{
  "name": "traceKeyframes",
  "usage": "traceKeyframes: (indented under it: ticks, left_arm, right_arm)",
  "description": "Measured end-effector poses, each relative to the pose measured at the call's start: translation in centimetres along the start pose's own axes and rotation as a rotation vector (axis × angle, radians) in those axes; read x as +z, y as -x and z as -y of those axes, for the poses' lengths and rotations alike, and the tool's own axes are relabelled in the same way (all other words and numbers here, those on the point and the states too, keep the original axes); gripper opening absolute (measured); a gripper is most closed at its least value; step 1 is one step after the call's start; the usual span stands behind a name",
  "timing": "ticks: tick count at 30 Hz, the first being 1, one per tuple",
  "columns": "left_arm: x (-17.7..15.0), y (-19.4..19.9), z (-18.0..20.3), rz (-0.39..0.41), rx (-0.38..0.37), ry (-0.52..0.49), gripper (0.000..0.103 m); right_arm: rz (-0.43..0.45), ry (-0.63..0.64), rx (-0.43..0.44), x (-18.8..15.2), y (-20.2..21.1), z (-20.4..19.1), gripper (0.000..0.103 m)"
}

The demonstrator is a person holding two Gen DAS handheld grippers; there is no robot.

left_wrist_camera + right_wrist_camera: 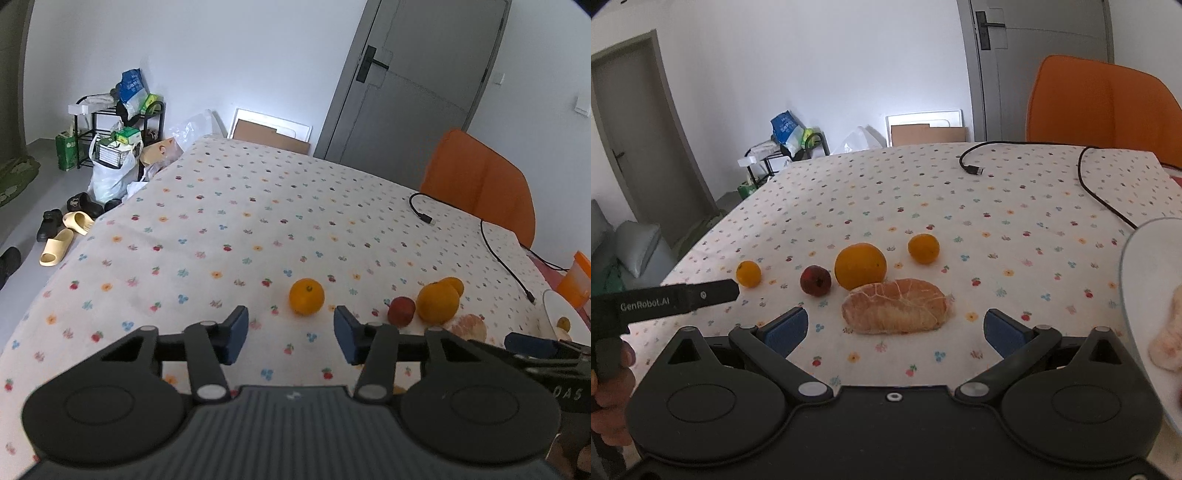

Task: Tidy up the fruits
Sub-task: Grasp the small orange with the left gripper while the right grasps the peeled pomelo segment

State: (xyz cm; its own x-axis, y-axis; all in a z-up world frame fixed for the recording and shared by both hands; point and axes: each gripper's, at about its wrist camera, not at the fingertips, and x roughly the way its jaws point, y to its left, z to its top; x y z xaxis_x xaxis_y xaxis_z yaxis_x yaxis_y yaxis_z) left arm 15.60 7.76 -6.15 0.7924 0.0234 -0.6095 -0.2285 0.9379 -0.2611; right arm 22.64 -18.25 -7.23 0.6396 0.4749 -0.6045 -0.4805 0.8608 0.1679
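the small orange [306, 296], at twelve o'clock of the empty, parted jaws of the left gripper [291, 334], could be nudged and rolled across the table [258, 221] if clipped, while the right gripper [894, 326] is held wide open before the peeled pomelo [895, 306].

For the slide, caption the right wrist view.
Open right gripper faces a peeled citrus, oranges and a red fruit.

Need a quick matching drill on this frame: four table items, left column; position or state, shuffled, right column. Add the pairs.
1. small orange citrus fruit standing alone
2. dark red round fruit
3. peeled pale pomelo segment
4. black USB cable

a. ahead of the right gripper, between its open blue pads
b. far side of the floral tablecloth
c. just beyond the left gripper
d. beside the large orange

Pairs: 1-c, 2-d, 3-a, 4-b
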Motion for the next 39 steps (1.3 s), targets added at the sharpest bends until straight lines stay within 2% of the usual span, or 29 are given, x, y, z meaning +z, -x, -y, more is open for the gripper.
traceKeyframes:
  ticks: [9, 12, 16, 21, 27, 29, 31, 39]
  left_arm:
    - [0.6, -1.5, 0.9, -0.007, -0.010, -0.017, 0.035]
    - [0.7, -1.9, 1.1, -0.002, -0.009, -0.020, 0.032]
    - [0.9, -2.3, 1.2, 0.001, -0.011, -0.027, 0.022]
    - [0.8, -2.2, 1.3, 0.000, -0.003, -0.028, 0.022]
    - [0.3, -1.1, 0.9, 0.012, 0.012, -0.006, 0.022]
    - [0.0, -0.8, 0.8, 0.016, 0.015, 0.003, 0.022]
    - [-0.2, -0.5, 0.7, 0.017, 0.015, 0.013, 0.022]
    - [-1.1, 1.0, 0.7, 0.032, 0.012, 0.018, 0.022]
  right_arm:
    - [-0.022, 0.013, -0.025, 0.2, -1.7, -0.1, 0.098]
    - [-0.021, 0.031, -0.046, 0.3, -1.8, -0.2, 0.093]
    - [-0.022, 0.062, -0.064, 0.3, -2.1, -0.6, 0.094]
    - [-0.013, 0.078, -0.077, 0.2, -2.1, -0.8, 0.090]
    - [-0.016, 0.110, -0.052, 0.2, -2.2, -1.4, 0.088]
    - [-0.011, 0.140, -0.057, 0.1, -2.3, -1.8, 0.082]
    - [-0.003, 0.165, -0.070, 0.0, -2.2, -2.1, 0.071]
    - [0.002, 0.162, -0.045, -0.3, -1.1, -1.7, 0.066]
